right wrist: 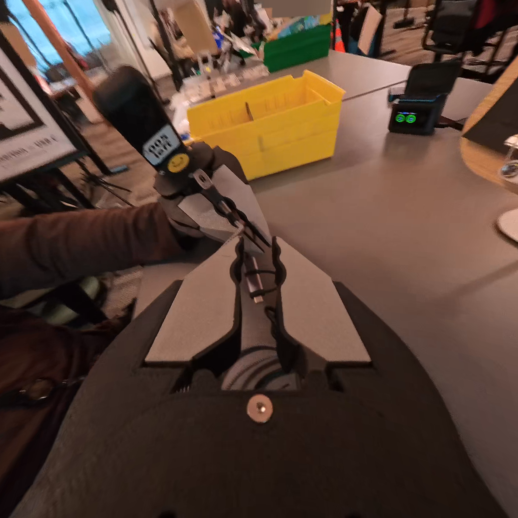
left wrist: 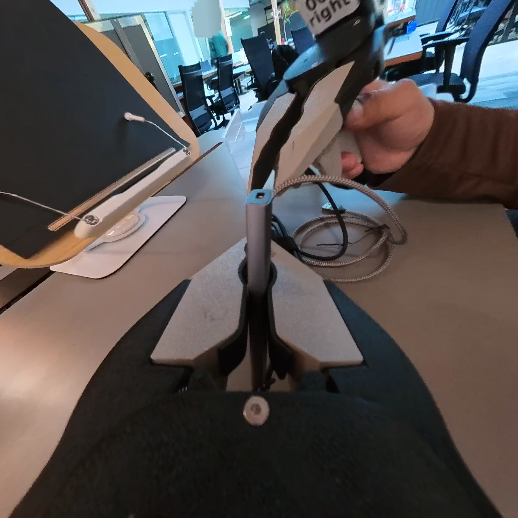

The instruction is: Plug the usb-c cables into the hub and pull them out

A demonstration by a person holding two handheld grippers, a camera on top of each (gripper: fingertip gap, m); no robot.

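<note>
My left gripper [left wrist: 258,249] is shut on a slim grey hub [left wrist: 258,224], which sticks out forward, edge up, above the table. My right gripper [left wrist: 262,183] comes down from the upper right, held by a hand, with its tips just over the hub's far end. A braided grey cable [left wrist: 350,252] runs from there to a coil on the table. In the right wrist view my right gripper [right wrist: 258,242] has its jaws a little apart. A grey USB-C plug [right wrist: 253,280] shows between them and touches neither. The left gripper [right wrist: 221,207] is just beyond.
A black panel on a white stand [left wrist: 120,232] fills the left. A black cable [left wrist: 336,224] lies by the coil. A yellow bin [right wrist: 266,131], a small black device with green lights [right wrist: 412,117] and a green box [right wrist: 297,47] stand farther off on the grey table [right wrist: 392,224].
</note>
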